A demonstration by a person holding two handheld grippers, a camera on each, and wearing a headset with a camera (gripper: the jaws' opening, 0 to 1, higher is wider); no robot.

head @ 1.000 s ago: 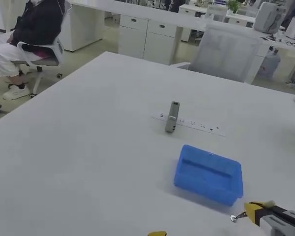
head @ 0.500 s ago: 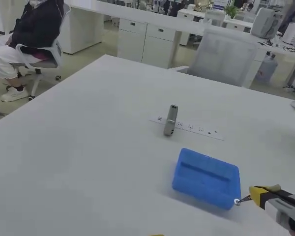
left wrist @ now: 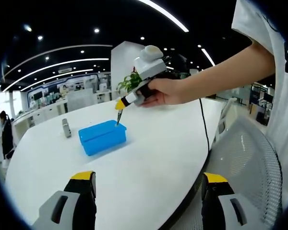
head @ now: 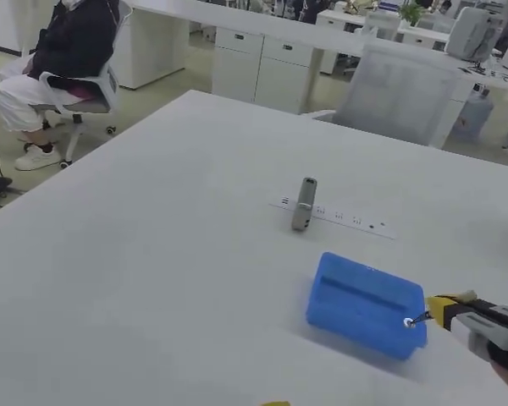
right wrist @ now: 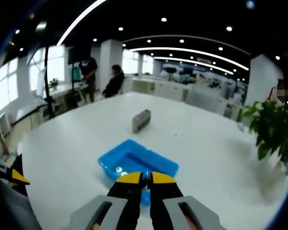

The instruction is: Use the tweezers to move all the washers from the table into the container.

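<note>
Right gripper (head: 438, 310) has its jaws pinched together on the tweezers (head: 419, 319), which stick out from the yellow tips. We see a small washer (head: 408, 322) at the tweezer tip, right over the near right corner of the blue container (head: 360, 292). In the right gripper view a couple of pale specks lie inside the container, too small to tell what they are. The container sits on the white tabletop (head: 152, 254), apart from a grey block (head: 302, 203) lying across a flush socket strip (head: 347, 218). Left gripper (left wrist: 149, 178) has its jaws wide apart, holding nothing, low over the tabletop edge. A person (head: 63, 42) sits on a chair beyond the tabletop.
</note>
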